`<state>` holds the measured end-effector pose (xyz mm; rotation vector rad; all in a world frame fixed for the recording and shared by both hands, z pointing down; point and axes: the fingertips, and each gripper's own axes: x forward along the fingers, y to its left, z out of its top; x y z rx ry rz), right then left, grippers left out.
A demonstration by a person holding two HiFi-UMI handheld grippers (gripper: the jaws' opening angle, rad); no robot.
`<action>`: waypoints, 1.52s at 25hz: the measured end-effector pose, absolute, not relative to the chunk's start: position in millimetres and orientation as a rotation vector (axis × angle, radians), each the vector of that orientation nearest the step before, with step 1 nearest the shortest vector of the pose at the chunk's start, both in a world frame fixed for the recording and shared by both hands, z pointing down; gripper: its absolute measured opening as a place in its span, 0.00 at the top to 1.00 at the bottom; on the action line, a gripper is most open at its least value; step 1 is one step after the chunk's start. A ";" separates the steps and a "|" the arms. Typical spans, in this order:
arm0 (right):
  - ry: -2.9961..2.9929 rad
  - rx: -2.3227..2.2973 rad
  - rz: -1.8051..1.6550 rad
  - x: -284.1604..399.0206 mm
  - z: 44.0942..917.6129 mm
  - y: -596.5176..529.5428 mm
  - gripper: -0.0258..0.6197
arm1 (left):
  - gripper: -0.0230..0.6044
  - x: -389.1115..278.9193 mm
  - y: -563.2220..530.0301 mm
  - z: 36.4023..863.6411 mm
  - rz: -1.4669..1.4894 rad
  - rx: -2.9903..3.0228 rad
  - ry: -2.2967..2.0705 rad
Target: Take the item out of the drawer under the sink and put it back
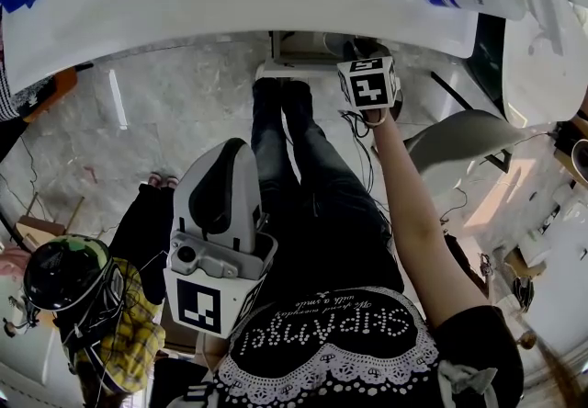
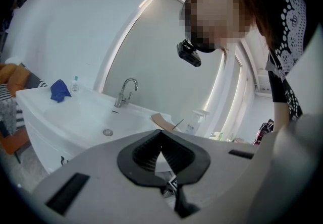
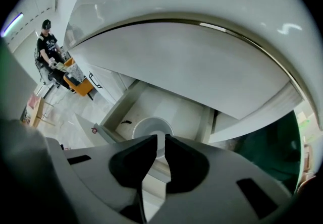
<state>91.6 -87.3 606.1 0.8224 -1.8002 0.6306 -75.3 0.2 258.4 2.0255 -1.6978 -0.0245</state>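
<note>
We count two grippers: the left gripper (image 2: 161, 134) and the right gripper (image 3: 157, 141). One sink (image 2: 75, 114), one tap (image 2: 126, 92), one blue cloth (image 2: 59, 90). Two bottles in the left gripper view (small bottle (image 2: 75, 84), pump bottle (image 2: 194, 119)). One drawer (image 3: 179, 112), one white bowl (image 3: 149, 128). One helmet (image 1: 64, 273). Two people: the person holding the grippers (image 1: 367, 342) and a second person (image 3: 49, 49) far off.

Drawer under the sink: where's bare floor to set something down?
The drawer is bare behind and right of the white bowl, up to its right wall. Left of the bowl, a small dark object narrows the strip. Front centre is crowded: the bowl, with the right hand-held gripper pointing down at it.
</note>
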 end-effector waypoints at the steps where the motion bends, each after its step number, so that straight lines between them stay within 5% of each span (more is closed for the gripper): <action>1: -1.806 0.838 0.629 91.6 604.3 -88.6 0.87 | 0.96 -75.7 0.5 257.5 -0.025 2.029 -1.697; 38: -2.236 1.385 0.642 98.3 379.9 -74.9 0.93 | 0.96 -82.7 20.5 196.0 -0.083 2.316 -1.594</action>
